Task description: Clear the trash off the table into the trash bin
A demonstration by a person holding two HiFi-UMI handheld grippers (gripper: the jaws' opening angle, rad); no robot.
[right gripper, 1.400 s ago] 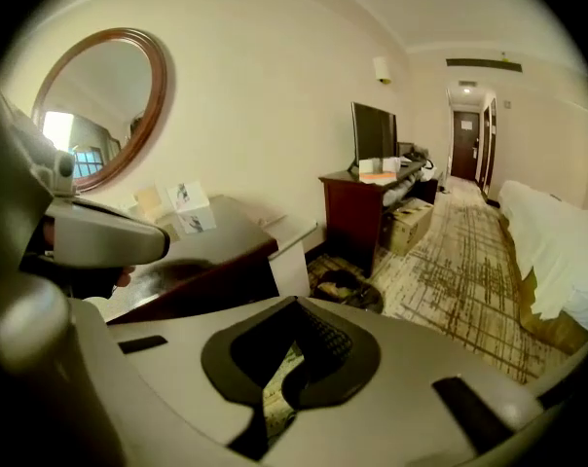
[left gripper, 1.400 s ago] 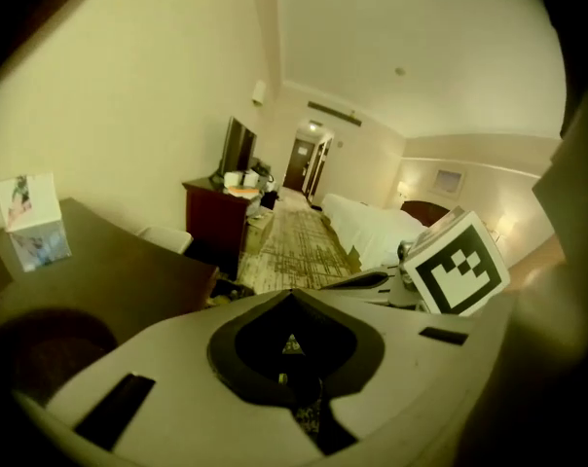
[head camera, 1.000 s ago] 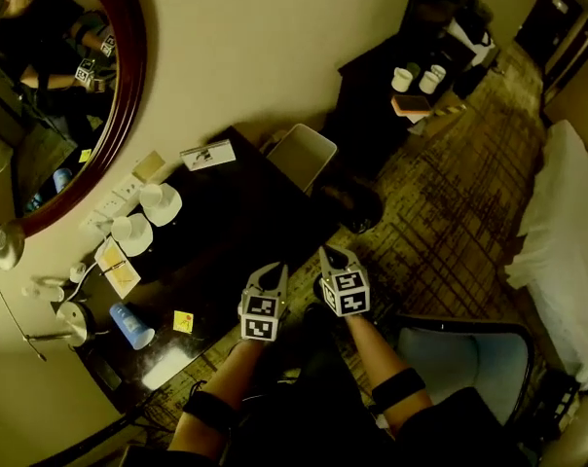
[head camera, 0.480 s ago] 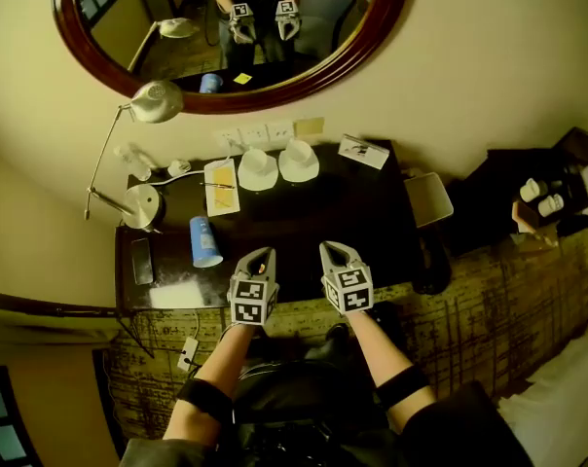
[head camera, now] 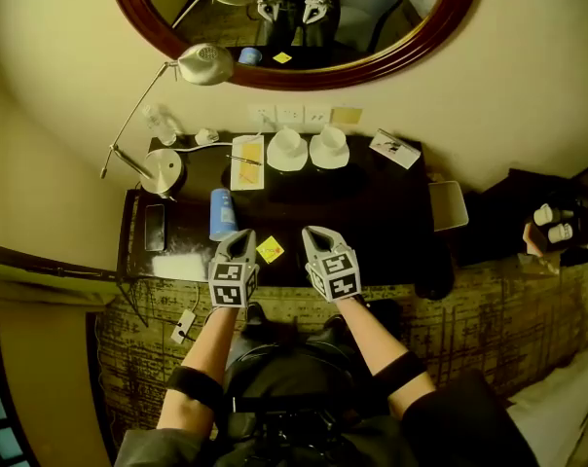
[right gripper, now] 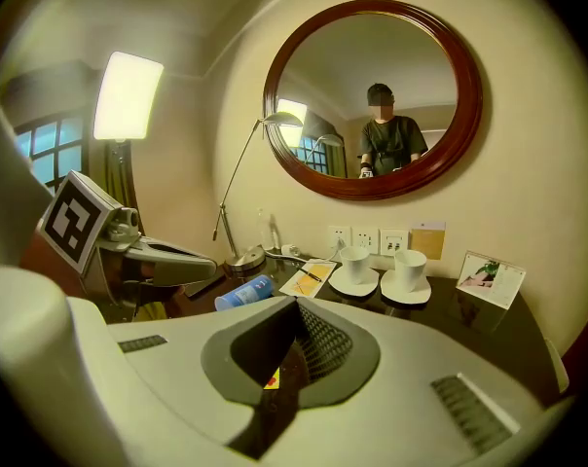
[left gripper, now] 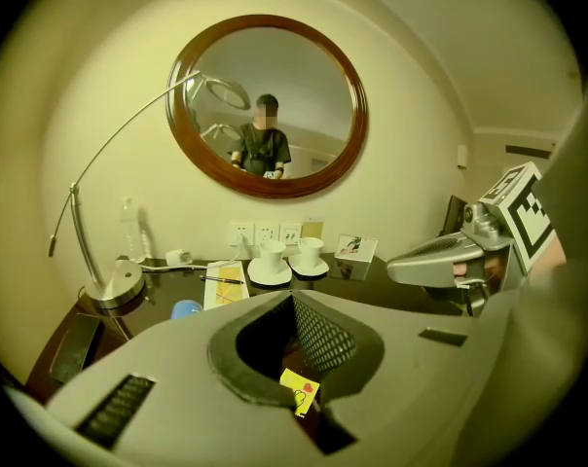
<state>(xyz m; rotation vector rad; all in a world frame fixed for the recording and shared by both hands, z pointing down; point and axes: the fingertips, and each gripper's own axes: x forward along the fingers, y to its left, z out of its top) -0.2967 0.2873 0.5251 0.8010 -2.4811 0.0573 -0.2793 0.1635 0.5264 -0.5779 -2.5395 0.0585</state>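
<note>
Head view looks steeply down on a dark table (head camera: 391,232) set against a cream wall under an oval mirror (head camera: 440,29). The left gripper (head camera: 241,238) and right gripper (head camera: 312,233) hang side by side over the table's near edge, both pointing toward the wall. Each has its jaws closed together with nothing between them.

A small yellow sticky note (head camera: 270,250) lies flat on the table between the two grippers, near the front edge and touched by neither. In the left gripper view the same note (left gripper: 300,391) shows through the gap under the closed jaws, with the right gripper (left gripper: 401,264) off to the right. In the right gripper view only a sliver of the note (right gripper: 272,379) shows, and the left gripper (right gripper: 211,258) sits at the left.

A blue container (head camera: 222,213) lies on its side just beyond the left gripper. A dark phone (head camera: 155,227) lies flat near the table's left end, close to the round base of a desk lamp (head camera: 165,170). Along the wall stand a notepad (head camera: 246,161) with a pen across it, two white cups on saucers (head camera: 286,149) (head camera: 329,147), and a small propped card (head camera: 395,148).

A pale square bin (head camera: 448,205) stands on the patterned floor just beside the table's right end, well apart from the note.
</note>
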